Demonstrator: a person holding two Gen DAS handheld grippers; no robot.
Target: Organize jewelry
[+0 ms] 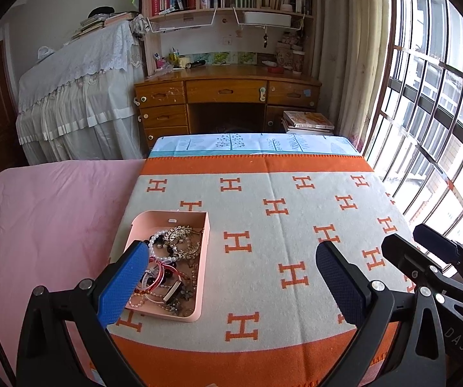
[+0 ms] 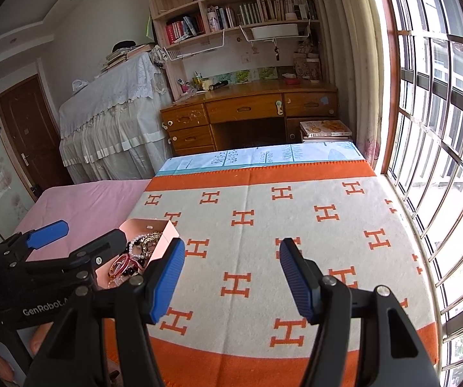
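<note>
With both the left gripper [image 1: 231, 277] and right gripper [image 2: 231, 277] spread wide and empty above the blanket [image 1: 295, 225], we judge the jewelry [image 1: 170, 258], heaped in the pink tray [image 1: 207, 225] on the blanket's left part, light, limp, tangle-prone, best pinched by 1 stiff bangle.

"GenRobot" reads on the left gripper [image 2: 46, 245] body at nine o'clock; "DAS" on the right gripper [image 1: 437, 248]; orange "H" letters cover the blanket [image 1: 263, 225].
</note>
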